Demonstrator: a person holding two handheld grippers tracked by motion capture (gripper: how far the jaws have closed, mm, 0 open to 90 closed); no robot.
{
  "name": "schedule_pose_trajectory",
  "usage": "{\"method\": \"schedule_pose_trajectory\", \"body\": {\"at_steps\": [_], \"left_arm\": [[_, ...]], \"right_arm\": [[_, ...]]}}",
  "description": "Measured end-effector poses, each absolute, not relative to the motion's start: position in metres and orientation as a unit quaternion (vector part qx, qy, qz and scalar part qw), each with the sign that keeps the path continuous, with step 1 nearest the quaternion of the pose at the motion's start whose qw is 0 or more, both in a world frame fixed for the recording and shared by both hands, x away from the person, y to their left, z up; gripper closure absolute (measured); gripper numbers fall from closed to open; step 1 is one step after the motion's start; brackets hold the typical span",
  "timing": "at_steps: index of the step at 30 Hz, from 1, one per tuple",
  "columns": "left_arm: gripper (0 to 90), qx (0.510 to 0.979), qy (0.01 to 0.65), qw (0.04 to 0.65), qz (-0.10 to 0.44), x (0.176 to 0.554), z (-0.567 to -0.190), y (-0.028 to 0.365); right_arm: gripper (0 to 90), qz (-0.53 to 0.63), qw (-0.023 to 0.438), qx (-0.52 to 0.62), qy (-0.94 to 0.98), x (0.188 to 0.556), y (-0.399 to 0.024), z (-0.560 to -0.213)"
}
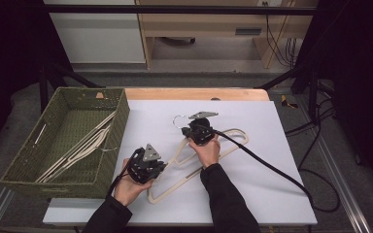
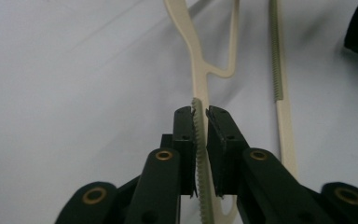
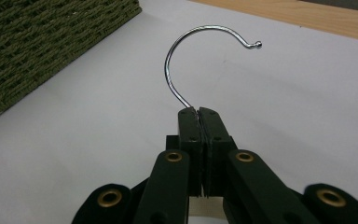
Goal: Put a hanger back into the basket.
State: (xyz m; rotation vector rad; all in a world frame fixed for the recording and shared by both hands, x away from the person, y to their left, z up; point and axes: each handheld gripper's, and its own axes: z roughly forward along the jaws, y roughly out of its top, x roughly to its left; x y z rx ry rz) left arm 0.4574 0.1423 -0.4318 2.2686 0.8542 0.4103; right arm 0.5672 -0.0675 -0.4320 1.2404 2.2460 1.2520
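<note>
A cream plastic hanger [image 1: 182, 178] with a metal hook [image 1: 177, 119] lies flat on the white sheet. My left gripper [image 1: 161, 168] holds its lower left part. In the left gripper view the jaws [image 2: 203, 114] are shut on a ridged cream bar of the hanger [image 2: 196, 51]. My right gripper [image 1: 190, 125] sits at the top of the hanger. In the right gripper view its jaws [image 3: 199, 112] are shut on the stem of the hook [image 3: 182, 51], which curves up and to the right.
A green woven basket [image 1: 119, 128] stands at the left with several cream hangers [image 1: 82, 145] inside; its wall [image 3: 37, 42] lies close to the hook. A black cable [image 1: 272, 167] trails right across the white sheet [image 1: 272, 121]. Bare wood [image 1: 194, 93] borders the far edge.
</note>
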Motion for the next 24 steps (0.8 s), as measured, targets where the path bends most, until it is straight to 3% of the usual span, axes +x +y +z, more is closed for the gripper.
{"method": "schedule_pose_trajectory", "body": {"at_steps": [8,9,10,19,24], "left_arm": [[40.9,0.838,0.35,0.403,0.115,0.47,-0.424,0.14],[38.6,0.836,0.344,0.417,0.092,0.474,-0.425,0.137],[37.9,0.834,0.349,0.41,0.118,0.48,-0.424,0.137],[49.1,0.837,0.364,0.402,0.075,0.513,-0.434,0.105],[65.2,0.834,0.372,0.405,0.041,0.522,-0.439,0.099]], "right_arm": [[89.7,0.461,0.153,0.413,0.771,0.555,-0.075,-0.428],[89.7,0.462,0.154,0.413,0.77,0.553,-0.075,-0.428],[89.6,0.464,0.155,0.411,0.769,0.552,-0.076,-0.428],[89.6,0.481,0.156,0.397,0.766,0.543,-0.082,-0.424],[89.6,0.488,0.159,0.384,0.767,0.537,-0.085,-0.422]]}}
